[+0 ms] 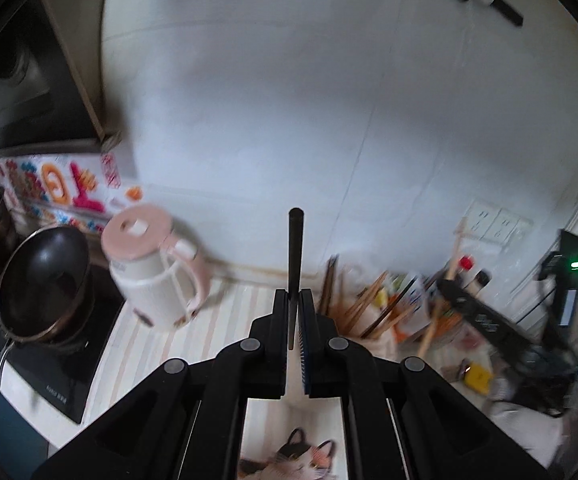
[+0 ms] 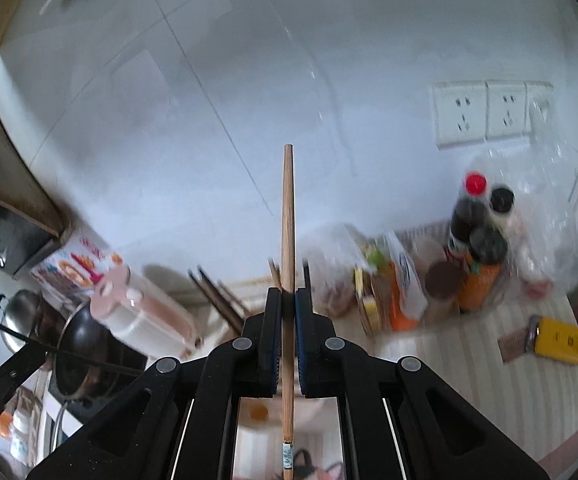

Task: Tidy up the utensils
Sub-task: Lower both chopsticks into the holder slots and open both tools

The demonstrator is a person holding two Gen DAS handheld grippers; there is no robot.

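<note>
So I have one chopstick in each claw. My left gripper is pressed tight on a black chopstick that sticks straight up past the pads. My right gripper is pinching a wooden chopstick the same way, with its long tail hanging down toward me. Both claws are up in the air over the striped counter.

I think I am in the carrying step. Next each stick needs a home, maybe with the other chopsticks standing in a bunch just behind my left claw. I would have to tip each stick and lower it in slowly.

The pictures are blurry. My claws hide what holds that bunch, so I cannot tell if it is a cup or a rack. The jars and bags by the wall are too smeared to name.
</note>
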